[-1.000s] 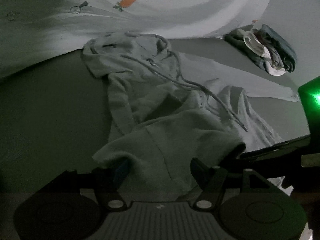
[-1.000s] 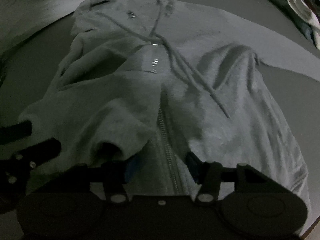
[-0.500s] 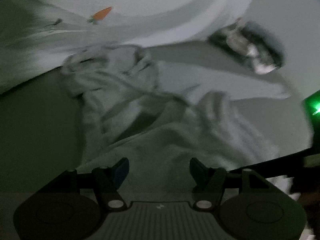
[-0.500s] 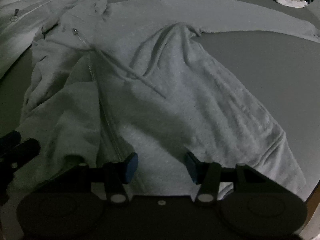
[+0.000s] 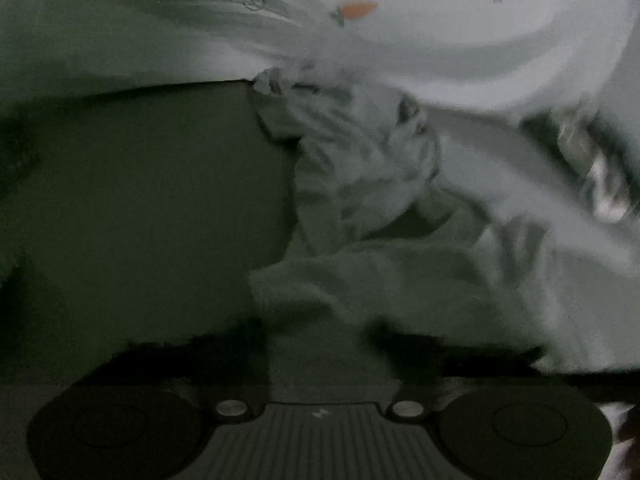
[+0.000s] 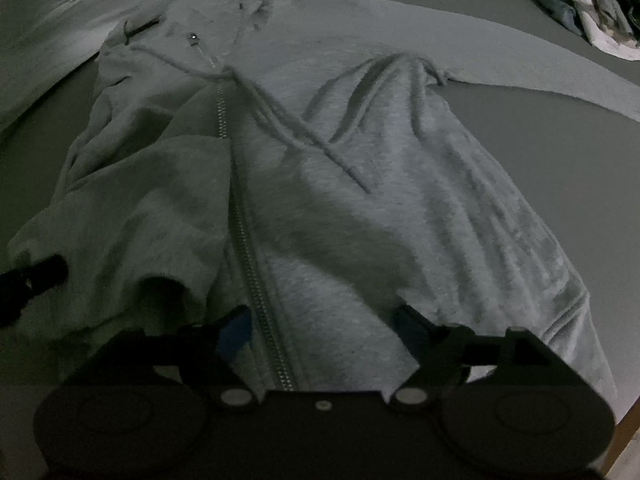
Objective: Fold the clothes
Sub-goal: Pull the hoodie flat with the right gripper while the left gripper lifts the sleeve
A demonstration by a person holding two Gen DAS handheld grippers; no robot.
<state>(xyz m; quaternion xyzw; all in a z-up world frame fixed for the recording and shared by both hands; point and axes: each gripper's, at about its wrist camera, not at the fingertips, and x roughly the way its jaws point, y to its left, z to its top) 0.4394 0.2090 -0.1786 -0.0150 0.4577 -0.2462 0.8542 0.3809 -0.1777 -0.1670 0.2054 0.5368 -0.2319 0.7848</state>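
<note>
A grey zip hoodie (image 6: 360, 184) lies spread front-up on a grey sheet, hood at the far end and one sleeve stretched right. Its zipper (image 6: 244, 240) and drawstring (image 6: 304, 136) run down the middle. My right gripper (image 6: 324, 326) hangs over the bottom hem. Its jaws are opening wide and straddle the zipper without pressing on it. In the blurred left wrist view the hoodie (image 5: 360, 184) sits crumpled right of centre. My left gripper (image 5: 324, 344) is closing, and a fold of the hem fills the gap between its dark fingers. One of those fingers (image 6: 36, 276) shows at the hoodie's left edge.
A pile of other clothes (image 6: 580, 4) sits at the far right corner, blurred in the left wrist view (image 5: 600, 172). A white quilt with a carrot print (image 5: 440, 40) lies along the far side. Bare grey sheet (image 5: 140, 180) stretches left of the hoodie. A wooden edge (image 6: 624, 440) shows bottom right.
My left jaws have closed in on the hoodie's hem and that view has swung, putting the hoodie right of centre. My right jaws have spread wider over the zipper.
</note>
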